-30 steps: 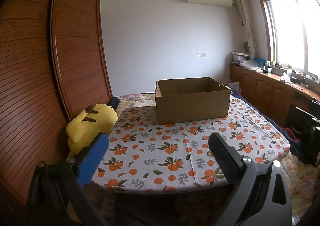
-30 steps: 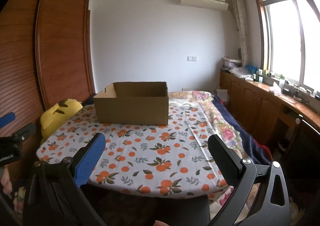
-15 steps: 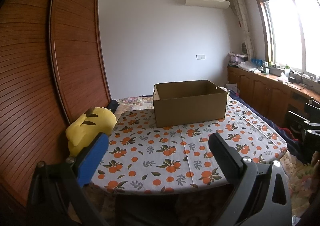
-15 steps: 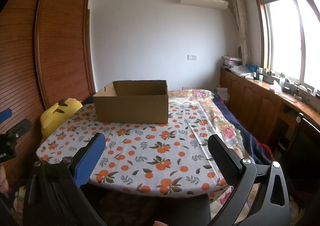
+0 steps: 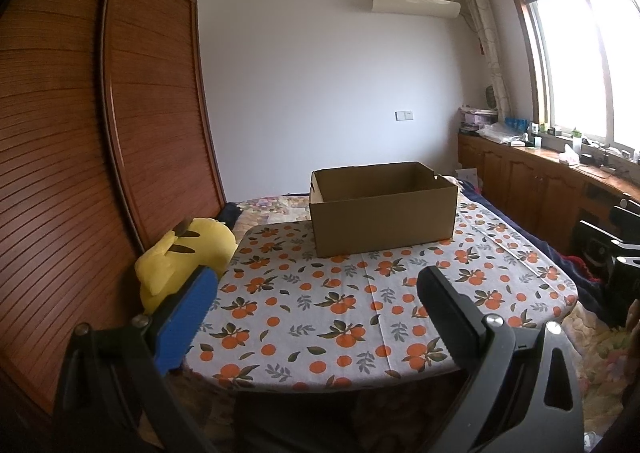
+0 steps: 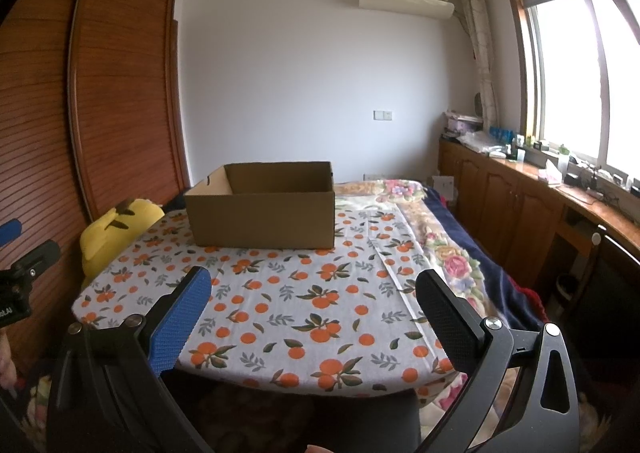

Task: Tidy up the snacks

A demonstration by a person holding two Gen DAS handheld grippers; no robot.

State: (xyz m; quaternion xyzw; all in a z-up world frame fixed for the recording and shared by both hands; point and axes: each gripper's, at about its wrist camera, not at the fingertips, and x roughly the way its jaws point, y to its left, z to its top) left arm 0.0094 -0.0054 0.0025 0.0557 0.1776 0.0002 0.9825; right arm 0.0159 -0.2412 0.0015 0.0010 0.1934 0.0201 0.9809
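Observation:
An open brown cardboard box [image 5: 382, 209] stands at the far side of a table with an orange-print cloth [image 5: 360, 305]; it also shows in the right wrist view [image 6: 262, 203]. No snacks are in view, and what lies on the box floor is hidden. My left gripper [image 5: 316, 293] is open and empty, held before the table's near edge. My right gripper [image 6: 312, 295] is open and empty, also at the near edge. The left gripper's tip shows at the left edge of the right wrist view [image 6: 24, 273].
A yellow plush toy [image 5: 184, 257] lies at the table's left, against a brown slatted wardrobe [image 5: 80, 153]. A bed with floral bedding [image 6: 432, 229] runs along the right. Wooden cabinets [image 6: 520, 193] stand under the window.
Both grippers have drawn back slightly from the table; the box looks a little farther and lower in view. Both stay open and empty.

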